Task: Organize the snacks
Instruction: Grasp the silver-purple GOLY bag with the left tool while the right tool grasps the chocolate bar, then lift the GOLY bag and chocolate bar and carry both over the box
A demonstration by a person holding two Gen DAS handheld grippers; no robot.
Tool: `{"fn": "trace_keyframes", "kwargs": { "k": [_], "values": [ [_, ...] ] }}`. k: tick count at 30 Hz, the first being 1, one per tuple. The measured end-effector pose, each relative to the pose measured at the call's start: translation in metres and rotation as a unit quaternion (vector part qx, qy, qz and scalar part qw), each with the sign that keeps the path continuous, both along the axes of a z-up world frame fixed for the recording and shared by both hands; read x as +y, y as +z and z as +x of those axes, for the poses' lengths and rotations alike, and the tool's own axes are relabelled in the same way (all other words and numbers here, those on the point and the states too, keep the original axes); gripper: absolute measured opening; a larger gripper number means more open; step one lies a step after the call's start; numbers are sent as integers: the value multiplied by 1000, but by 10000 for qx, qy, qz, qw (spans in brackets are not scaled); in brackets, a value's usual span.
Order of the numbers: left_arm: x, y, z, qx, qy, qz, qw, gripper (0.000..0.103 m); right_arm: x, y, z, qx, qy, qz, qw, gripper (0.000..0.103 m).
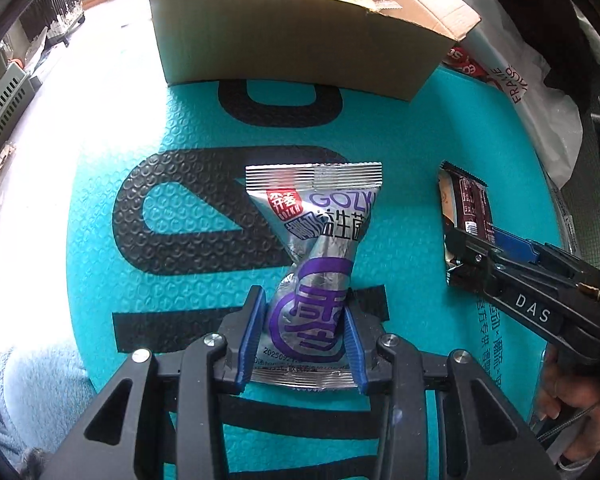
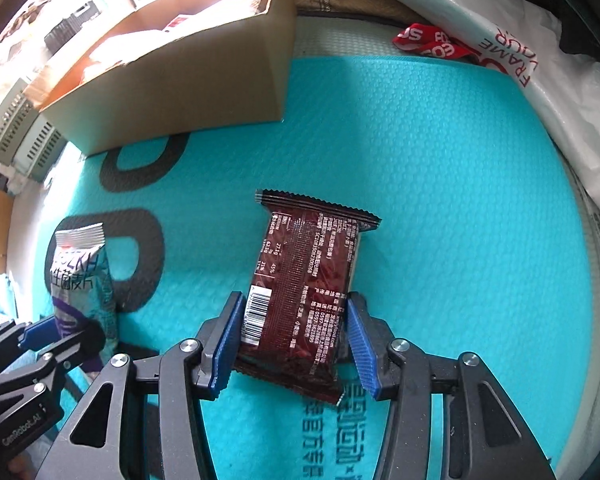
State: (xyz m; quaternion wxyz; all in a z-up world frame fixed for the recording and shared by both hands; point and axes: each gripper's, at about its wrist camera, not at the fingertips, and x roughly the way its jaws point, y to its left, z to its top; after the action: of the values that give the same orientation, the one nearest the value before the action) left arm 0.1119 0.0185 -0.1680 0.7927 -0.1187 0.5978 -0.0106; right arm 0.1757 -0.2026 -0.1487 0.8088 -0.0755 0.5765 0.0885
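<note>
Slippage is the main risk: the left gripper (image 1: 305, 336) is clenched on the lower end of a silver and purple snack packet (image 1: 314, 264), squeezing the foil into a narrow waist, so the slick wrapper could slide out or its contents get crushed. The right gripper (image 2: 294, 344) straddles a dark brown snack bar wrapper (image 2: 304, 288) lying on the teal mat (image 2: 440, 200); whether its pads truly press the wrapper cannot be told, so a lift might leave it behind. Beyond both sits an open cardboard box (image 1: 300, 40) holding several light and red wrapped snacks, too bright to identify.
</note>
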Motion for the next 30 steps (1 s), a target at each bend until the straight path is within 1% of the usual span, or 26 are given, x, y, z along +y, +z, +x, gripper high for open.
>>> {"fn": "trace_keyframes", "kwargs": {
  "k": [3,8,12,15,17,18,19,20,21,22,23,24,25,30],
  "values": [
    [0,1,-10,98,-1,-73,9999,37,1,-1,-22,94,99,-18,9999,49],
    [-6,-3,-19,236,-37,-74,9997,37,0,-2,-53,260,181,16,9995,49],
    [-11,-16,-12,461,-47,-194,9987,39,-3,0,-64,352,147,40,9993,51],
    [-12,-17,-9,390,-38,-223,9990,42,-4,-1,-55,456,49,70,9989,53],
    [-14,-18,-7,382,-72,-188,9991,43,0,-6,-67,493,8,83,9987,56],
    [-19,-19,-2,353,-83,-170,9992,44,0,-6,-65,511,3,94,9986,60],
    [-21,-19,-1,334,-100,-154,9993,45,4,-9,-63,523,16,106,9986,64],
    [-26,-20,4,322,-127,-137,9993,46,1,-7,-69,523,43,97,9986,66],
    [-27,-20,5,301,-160,-134,9993,50,4,-8,-68,523,79,61,9986,69],
    [-28,-20,5,278,-209,-150,9993,57,5,-9,-69,512,121,14,9986,71],
    [-31,-20,6,257,-269,-178,9991,61,8,-11,-68,493,164,-44,9986,72],
    [-34,-21,7,231,-335,-195,9990,68,10,-13,-69,470,199,-108,9986,74],
    [-38,-22,8,213,-385,-179,9989,72,16,-15,-68,435,229,-173,9986,74],
    [-54,-23,14,77,-529,237,9983,73,24,-18,-69,308,315,-403,9982,74]
  ]
}}
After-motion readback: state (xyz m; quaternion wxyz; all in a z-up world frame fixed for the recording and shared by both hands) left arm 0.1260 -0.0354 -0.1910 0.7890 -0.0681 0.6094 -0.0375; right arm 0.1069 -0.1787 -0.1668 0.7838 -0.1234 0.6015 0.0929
